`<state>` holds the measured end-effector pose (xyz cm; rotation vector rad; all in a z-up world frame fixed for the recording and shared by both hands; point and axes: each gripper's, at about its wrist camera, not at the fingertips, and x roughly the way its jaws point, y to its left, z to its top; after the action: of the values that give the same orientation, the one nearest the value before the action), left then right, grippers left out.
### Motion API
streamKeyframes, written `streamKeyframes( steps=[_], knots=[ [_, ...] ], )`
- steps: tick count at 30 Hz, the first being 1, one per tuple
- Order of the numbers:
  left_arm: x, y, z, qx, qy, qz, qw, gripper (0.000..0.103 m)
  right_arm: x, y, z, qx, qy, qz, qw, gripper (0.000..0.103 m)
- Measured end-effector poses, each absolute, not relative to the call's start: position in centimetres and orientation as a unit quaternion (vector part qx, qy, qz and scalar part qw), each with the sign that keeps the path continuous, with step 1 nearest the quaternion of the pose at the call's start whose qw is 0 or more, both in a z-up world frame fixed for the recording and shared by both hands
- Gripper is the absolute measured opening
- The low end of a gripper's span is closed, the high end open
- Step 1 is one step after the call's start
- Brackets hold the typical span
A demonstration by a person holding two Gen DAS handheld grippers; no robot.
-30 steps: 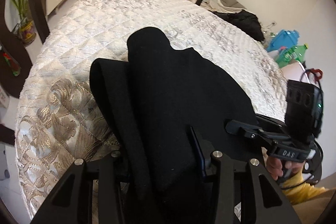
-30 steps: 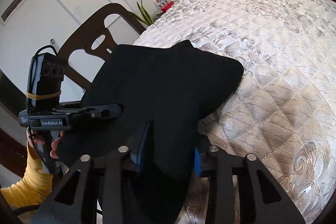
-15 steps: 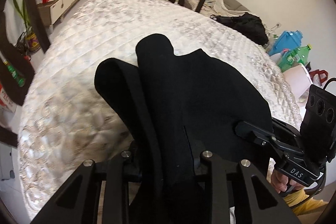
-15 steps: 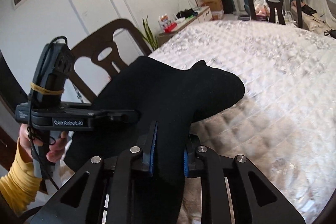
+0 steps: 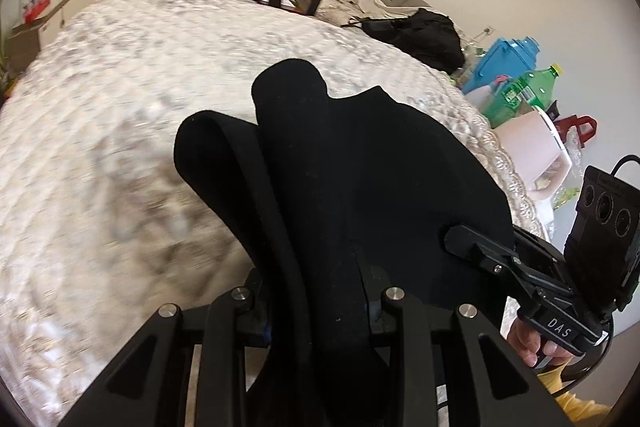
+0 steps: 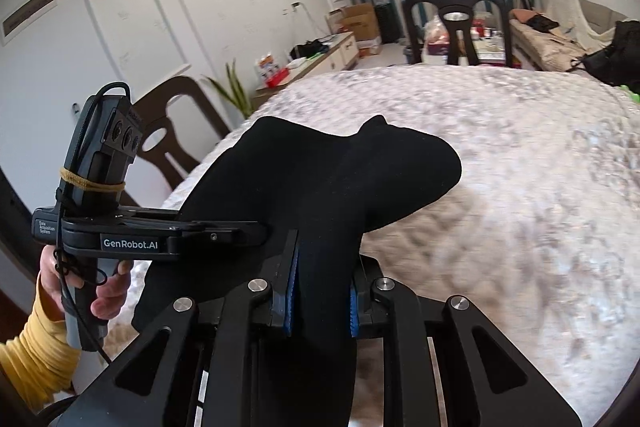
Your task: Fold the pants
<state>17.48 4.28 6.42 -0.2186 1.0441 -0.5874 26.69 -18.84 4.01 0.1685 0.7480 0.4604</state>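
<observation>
Both grippers are clamping the black pants [image 5: 360, 167] at the near edge, lifting the bunched cloth above the quilted bedspread [image 5: 120, 107]. The left gripper [image 5: 316, 303] is pinching thick folded layers; the right gripper [image 6: 322, 295] is nipping a narrower fold between its blue pads [image 6: 293, 291]. Risk: the loose far end is drooping unevenly, so layers could slide apart or land creased.
</observation>
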Motion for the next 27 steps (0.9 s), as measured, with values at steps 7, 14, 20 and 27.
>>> streamKeyframes(
  steps=[7,14,20,27],
  knots=[
    [19.1,-1.4,6.2,-0.099,0.497,-0.309,0.805,0.031,28.3,-23.4,4.2,0.091,0.365,0.182,0.909,0.019],
    [20.7,-6.4,5.8,-0.098,0.505,-0.34,0.787,0.031,29.6,-27.7,4.3,0.1,0.369,0.138,0.914,0.019],
    [21.6,-8.9,4.9,-0.081,0.513,-0.347,0.781,0.031,30.5,-29.9,3.5,0.098,0.378,0.117,0.913,0.019],
    [21.7,-8.8,4.1,-0.046,0.513,-0.324,0.793,0.038,30.6,-32.1,1.7,0.107,0.392,0.112,0.907,0.019]
  ],
)
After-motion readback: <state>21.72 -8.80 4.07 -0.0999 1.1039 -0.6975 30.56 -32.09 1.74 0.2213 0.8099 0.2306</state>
